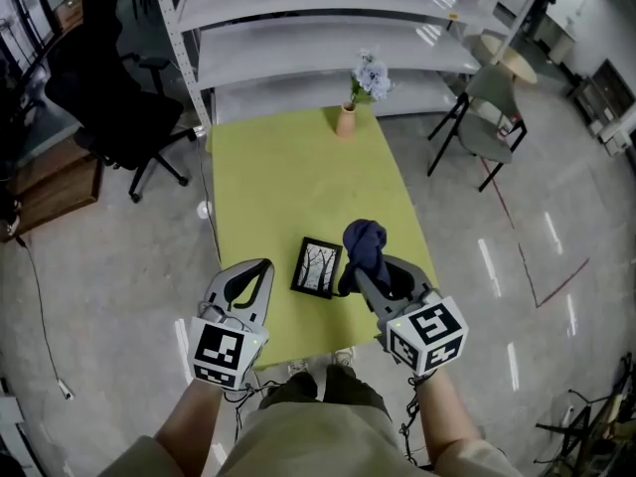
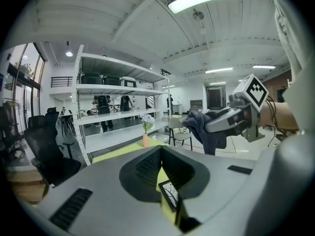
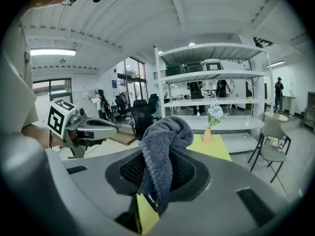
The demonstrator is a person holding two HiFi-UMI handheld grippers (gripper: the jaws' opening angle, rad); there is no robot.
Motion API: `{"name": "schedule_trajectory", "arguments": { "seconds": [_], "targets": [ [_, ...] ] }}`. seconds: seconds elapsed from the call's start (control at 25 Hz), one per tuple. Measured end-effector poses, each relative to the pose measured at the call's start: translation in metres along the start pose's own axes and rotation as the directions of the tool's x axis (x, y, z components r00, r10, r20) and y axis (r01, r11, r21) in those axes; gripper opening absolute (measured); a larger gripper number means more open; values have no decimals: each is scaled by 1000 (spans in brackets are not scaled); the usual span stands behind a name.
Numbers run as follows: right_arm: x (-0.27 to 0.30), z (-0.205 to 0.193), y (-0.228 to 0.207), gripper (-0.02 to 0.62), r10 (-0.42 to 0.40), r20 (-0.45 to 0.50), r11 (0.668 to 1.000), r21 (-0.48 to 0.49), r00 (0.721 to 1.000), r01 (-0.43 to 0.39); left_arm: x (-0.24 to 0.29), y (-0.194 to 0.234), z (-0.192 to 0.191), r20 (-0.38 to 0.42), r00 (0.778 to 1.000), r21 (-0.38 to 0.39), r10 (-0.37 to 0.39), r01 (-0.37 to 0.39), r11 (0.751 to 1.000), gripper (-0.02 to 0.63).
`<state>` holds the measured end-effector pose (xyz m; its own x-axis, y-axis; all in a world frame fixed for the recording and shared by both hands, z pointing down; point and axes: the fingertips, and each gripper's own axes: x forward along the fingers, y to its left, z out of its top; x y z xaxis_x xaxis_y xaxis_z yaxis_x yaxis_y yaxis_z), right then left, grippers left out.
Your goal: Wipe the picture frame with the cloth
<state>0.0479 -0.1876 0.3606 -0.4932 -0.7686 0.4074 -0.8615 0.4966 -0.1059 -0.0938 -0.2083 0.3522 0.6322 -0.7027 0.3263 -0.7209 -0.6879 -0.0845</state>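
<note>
A small black picture frame (image 1: 316, 266) with a tree picture lies flat near the front of the yellow-green table (image 1: 278, 167). My right gripper (image 1: 366, 270) hovers just right of the frame and is shut on a dark blue cloth (image 1: 364, 245), which bunches up over its tips. In the right gripper view the cloth (image 3: 162, 151) hangs between the jaws. My left gripper (image 1: 262, 265) is at the table's front edge, left of the frame, shut and holding nothing. Through the narrow slit of its jaws the left gripper view shows the frame (image 2: 171, 193) and, beyond, the cloth (image 2: 206, 132).
A vase with pale flowers (image 1: 348, 115) stands at the table's far end. Grey metal shelving (image 1: 328, 28) rises behind it. A black office chair (image 1: 119, 107) is on the left and a grey chair (image 1: 487, 117) on the right. The person's legs are at the table's near edge.
</note>
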Motion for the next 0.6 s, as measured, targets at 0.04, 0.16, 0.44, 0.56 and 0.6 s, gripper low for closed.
{"name": "schedule_trajectory", "arguments": {
  "seconds": [0.04,0.16,0.44,0.56,0.6],
  "targets": [
    [6,-2,-5,104,9,-9,1000,-1,1000,-9,7,1,-4,-13,1000,-3,2,-2,1000,8],
    [29,-10,-16,104,44,-42,999,-5,998,-44,29,3,-24,-72,997,-23,2,-4,1000,8],
    [84,-33,-34,104,122,-121,992,-24,985,-126,68,-9,-75,-155,988,-99,-19,3,995,8],
    [109,-46,-38,104,156,-153,987,-24,976,-161,87,-15,-103,-213,976,-108,-37,14,994,8],
    [117,-51,-39,104,166,-166,985,-23,972,-173,93,-16,-113,-231,972,-118,-41,14,993,8]
  ]
}}
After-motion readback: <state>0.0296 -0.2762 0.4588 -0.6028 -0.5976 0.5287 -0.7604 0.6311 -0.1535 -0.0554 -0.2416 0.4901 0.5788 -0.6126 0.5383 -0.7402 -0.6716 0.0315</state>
